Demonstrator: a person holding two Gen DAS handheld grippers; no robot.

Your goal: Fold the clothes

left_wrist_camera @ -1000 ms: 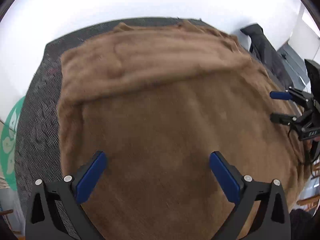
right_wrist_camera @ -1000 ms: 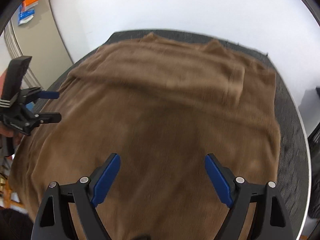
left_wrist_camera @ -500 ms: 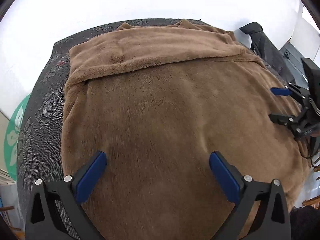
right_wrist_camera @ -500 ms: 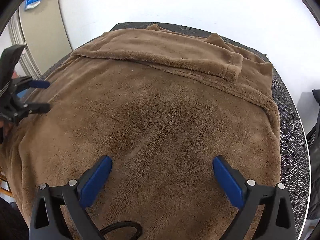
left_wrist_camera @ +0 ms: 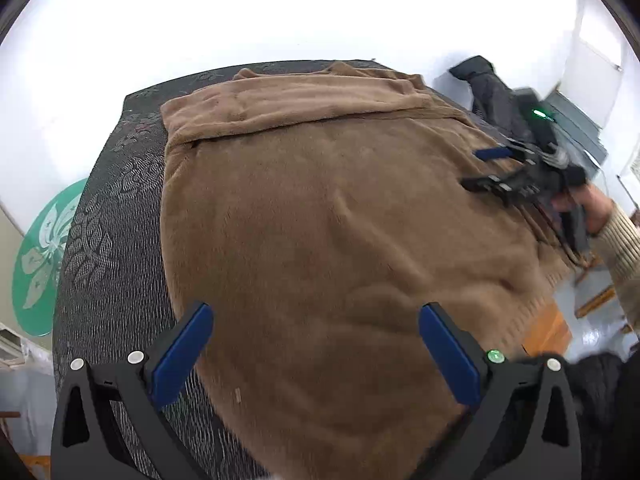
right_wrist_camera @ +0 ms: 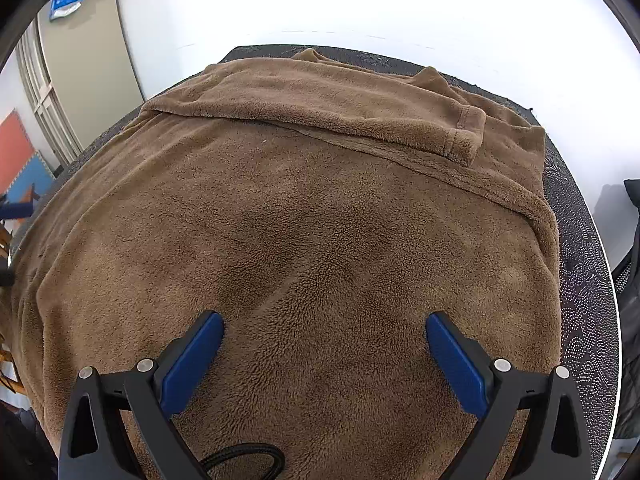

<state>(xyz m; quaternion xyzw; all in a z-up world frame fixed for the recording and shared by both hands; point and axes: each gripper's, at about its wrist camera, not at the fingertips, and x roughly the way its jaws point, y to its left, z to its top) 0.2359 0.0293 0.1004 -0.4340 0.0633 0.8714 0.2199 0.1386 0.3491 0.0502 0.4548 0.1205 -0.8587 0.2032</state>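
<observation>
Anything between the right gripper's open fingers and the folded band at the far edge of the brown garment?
Only bare fleece of the brown garment; nothing lies between right gripper and folded band, per right wrist view.

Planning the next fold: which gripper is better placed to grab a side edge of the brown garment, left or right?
Left, probably. The left gripper is open with the brown garment's side edge just beside one of its fingers, dark table cover beyond. The right gripper, also open, hangs over mid-fabric, away from either side edge.

white wall (right_wrist_camera: 360,8), dark patterned tabletop (left_wrist_camera: 104,208)
</observation>
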